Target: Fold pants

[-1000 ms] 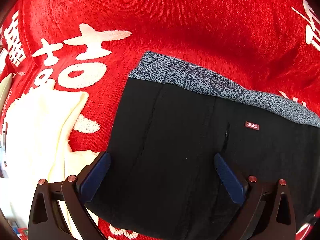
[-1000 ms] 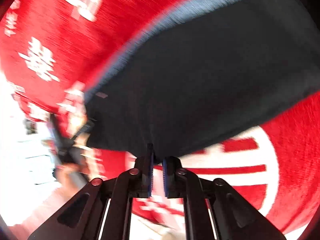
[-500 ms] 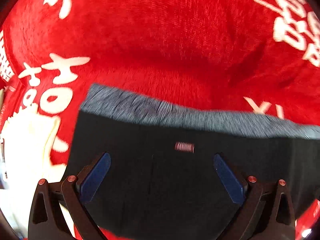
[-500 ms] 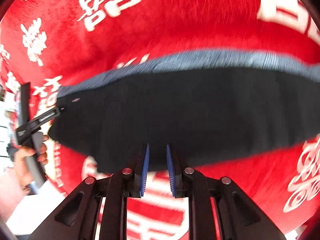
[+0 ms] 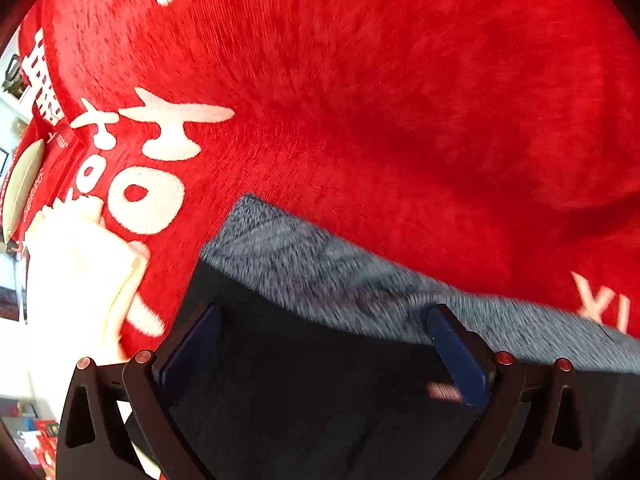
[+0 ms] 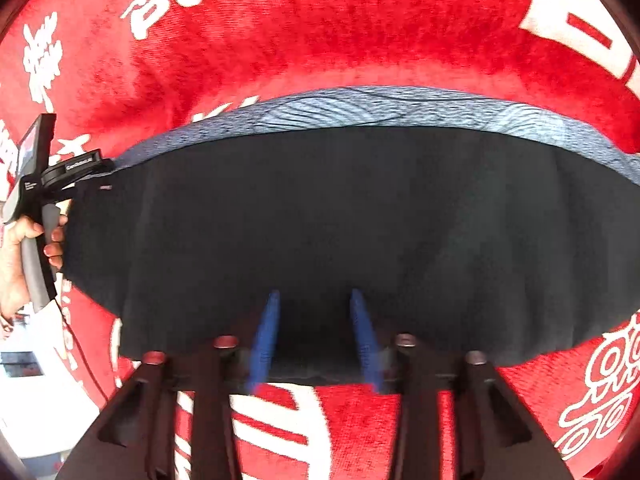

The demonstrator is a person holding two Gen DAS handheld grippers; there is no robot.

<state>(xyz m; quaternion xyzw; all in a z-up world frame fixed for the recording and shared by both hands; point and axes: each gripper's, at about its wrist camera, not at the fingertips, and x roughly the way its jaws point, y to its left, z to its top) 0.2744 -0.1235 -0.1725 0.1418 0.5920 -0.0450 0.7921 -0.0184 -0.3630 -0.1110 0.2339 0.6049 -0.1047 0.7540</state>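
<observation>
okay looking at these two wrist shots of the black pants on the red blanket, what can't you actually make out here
- Small label on the pants, left wrist view: motion blur makes its text unreadable.
- Near edge of the pants, right wrist view: hidden behind the right gripper.
- Cream cloth, left wrist view: overexposed and cut off at the picture's left edge; what it is stays unclear.
- Left gripper: the pants beneath it go out of frame.

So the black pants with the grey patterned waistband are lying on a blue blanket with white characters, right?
Not quite: the blanket is red, not blue, as the right wrist view shows plainly. The rest holds: the black pants with the grey patterned waistband lie on it, and the blanket bears white characters.
</observation>
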